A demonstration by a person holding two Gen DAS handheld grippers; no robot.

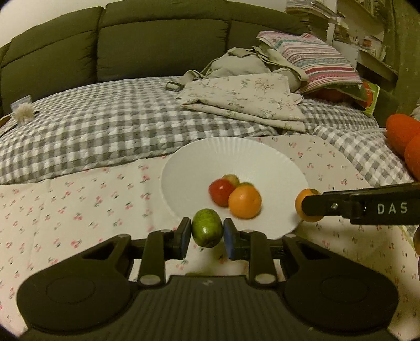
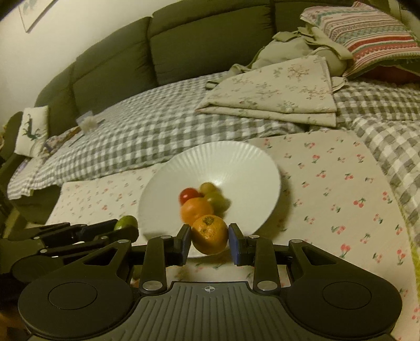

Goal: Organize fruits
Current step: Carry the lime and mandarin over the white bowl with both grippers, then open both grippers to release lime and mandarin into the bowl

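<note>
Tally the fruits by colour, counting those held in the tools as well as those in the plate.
Orange: 2, one in the plate, one in the right tool
Red: 1
Green: 1, in the left tool
Yellow-green, blurred: 2
Total: 6

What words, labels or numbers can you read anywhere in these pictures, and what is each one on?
"DAS": white letters on the side of the right gripper, seen from the left wrist camera.
The green and orange packet at the far right has print too blurred to read.
The papers on the shelf are too small to read.
Nothing else is legible.
</note>
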